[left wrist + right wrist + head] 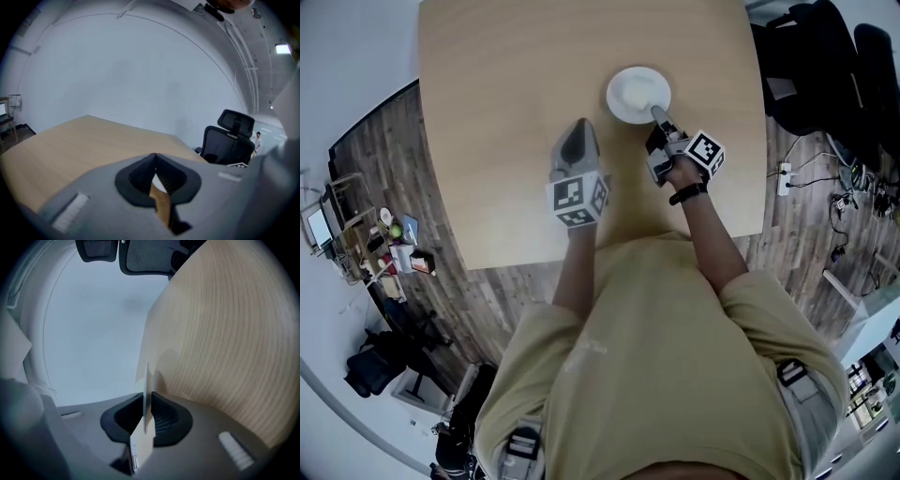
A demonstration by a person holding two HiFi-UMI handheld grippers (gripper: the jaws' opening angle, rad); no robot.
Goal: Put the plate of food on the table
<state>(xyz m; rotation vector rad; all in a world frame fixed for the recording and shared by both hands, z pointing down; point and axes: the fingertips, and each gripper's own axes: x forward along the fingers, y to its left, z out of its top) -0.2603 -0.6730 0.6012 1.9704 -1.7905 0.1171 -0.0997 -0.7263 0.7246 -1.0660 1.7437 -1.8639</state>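
White plate (636, 92) at the far middle of the desk (506, 112). The right gripper (659, 117) has its fingers closed on the plate's near rim, which appears edge-on between them in the right gripper view. The left gripper (578, 133), fingers together and empty, is over bare desk, near the plate but apart from it.

Dark wood-plank floor (384, 150), black mesh office chairs (825, 56) at its far right, white power strip (785, 176) with trailing cables, cluttered small items (389, 239) at left, plain white wall (131, 75), black high-back chair (229, 140) before it.
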